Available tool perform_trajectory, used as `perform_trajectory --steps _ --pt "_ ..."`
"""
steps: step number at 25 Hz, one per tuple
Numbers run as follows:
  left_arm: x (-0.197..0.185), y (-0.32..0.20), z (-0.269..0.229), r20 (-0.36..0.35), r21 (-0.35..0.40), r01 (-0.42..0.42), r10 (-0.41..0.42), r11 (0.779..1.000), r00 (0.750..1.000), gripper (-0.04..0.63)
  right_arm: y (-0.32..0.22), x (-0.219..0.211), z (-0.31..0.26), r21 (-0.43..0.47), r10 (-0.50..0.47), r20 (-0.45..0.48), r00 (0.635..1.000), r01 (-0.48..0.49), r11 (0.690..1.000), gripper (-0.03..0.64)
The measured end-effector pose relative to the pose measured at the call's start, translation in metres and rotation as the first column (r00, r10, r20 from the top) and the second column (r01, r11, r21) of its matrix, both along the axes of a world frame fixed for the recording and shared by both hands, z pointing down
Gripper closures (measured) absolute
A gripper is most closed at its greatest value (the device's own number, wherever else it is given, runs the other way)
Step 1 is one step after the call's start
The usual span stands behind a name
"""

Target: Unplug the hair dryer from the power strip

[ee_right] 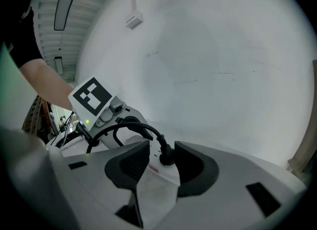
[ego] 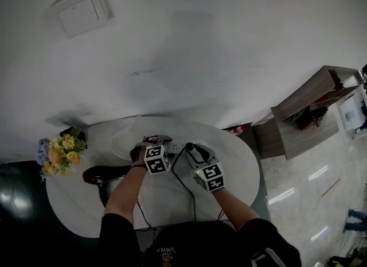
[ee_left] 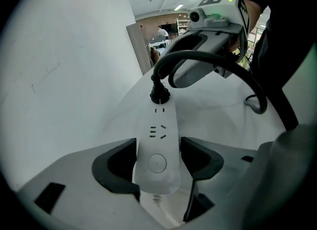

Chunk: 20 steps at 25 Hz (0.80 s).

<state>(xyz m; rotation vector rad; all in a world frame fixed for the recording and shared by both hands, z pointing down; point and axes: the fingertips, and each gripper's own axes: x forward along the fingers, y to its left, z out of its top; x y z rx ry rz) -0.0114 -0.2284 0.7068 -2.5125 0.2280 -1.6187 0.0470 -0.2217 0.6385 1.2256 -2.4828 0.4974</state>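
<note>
1. Two grippers meet low in the middle of my head view, over a round white table (ego: 243,168).
2. My left gripper (ee_left: 157,161) has its jaws pressed against both sides of the white strip (ee_left: 157,135). It clamps the end that carries the round button.
3. From there the strip runs up the middle of the left gripper view. The black plug (ee_left: 160,94) sits in the socket at its far end.
4. My right gripper (ee_right: 161,161) has its jaws spread, with the plug standing between them.
5. In the right gripper view the plug is close against the pad on the right of the frame. A gap shows between it and the pad on the left.
6. A thick black cord (ee_right: 144,127) rises from the plug and arcs toward the left of that frame, passing in front of the left gripper.
7. The black dryer (ego: 106,174) lies on the table at lower left of centre in the head view, apart from the strip.
8. Some yellow flowers (ego: 60,154) stand at the table's left edge.
</note>
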Motion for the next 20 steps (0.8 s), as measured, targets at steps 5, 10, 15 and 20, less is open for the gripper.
perform_trajectory --steps 5,10,15,20 --pt "0.001 0.0 0.001 -0.006 -0.014 -0.011 0.011 1.0 1.0 0.299 -0.004 -0.004 0.003 0.014 -0.019 -0.019 1.0 0.019 1.0 0.476" --pt "0.001 0.0 0.001 -0.007 -0.021 -0.01 0.01 1.0 1.0 0.303 -0.009 -0.009 0.009 0.014 -0.021 -0.056 0.998 0.022 1.0 0.476" --pt "0.001 0.001 0.002 -0.013 -0.029 -0.005 0.005 1.0 1.0 0.304 -0.014 -0.003 0.013 0.037 0.003 -0.108 0.994 0.001 0.999 0.514" --pt "0.002 0.001 0.001 -0.025 -0.048 -0.004 0.003 0.999 1.0 0.305 -0.017 -0.002 0.012 0.041 0.01 -0.111 0.994 -0.005 0.999 0.537"
